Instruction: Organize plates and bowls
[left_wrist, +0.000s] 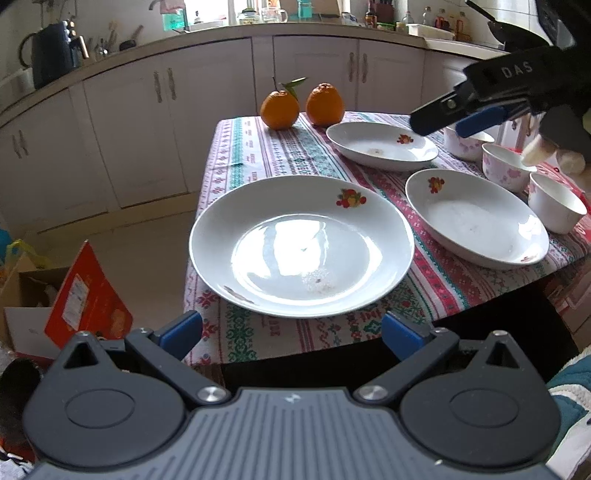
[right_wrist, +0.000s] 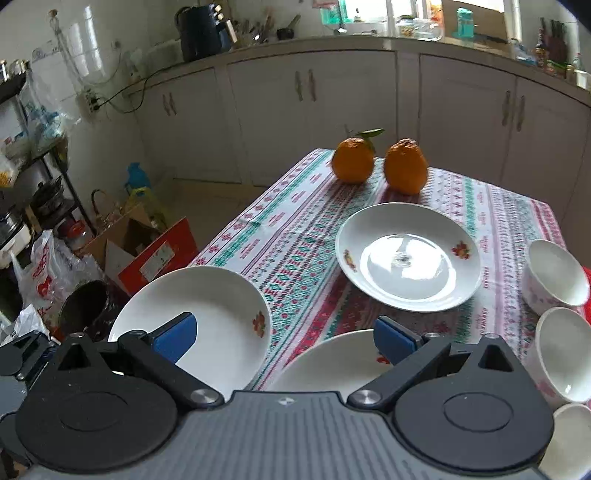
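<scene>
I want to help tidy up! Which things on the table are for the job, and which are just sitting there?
For the job: three white plates, three flowered bowls.
Just sitting there: two oranges, patterned tablecloth.

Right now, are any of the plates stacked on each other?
No, the three plates lie apart on the tablecloth.

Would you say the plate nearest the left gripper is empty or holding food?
Empty. The nearest plate shows only a bare glossy white basin with window reflections and a few small specks near its front.
</scene>
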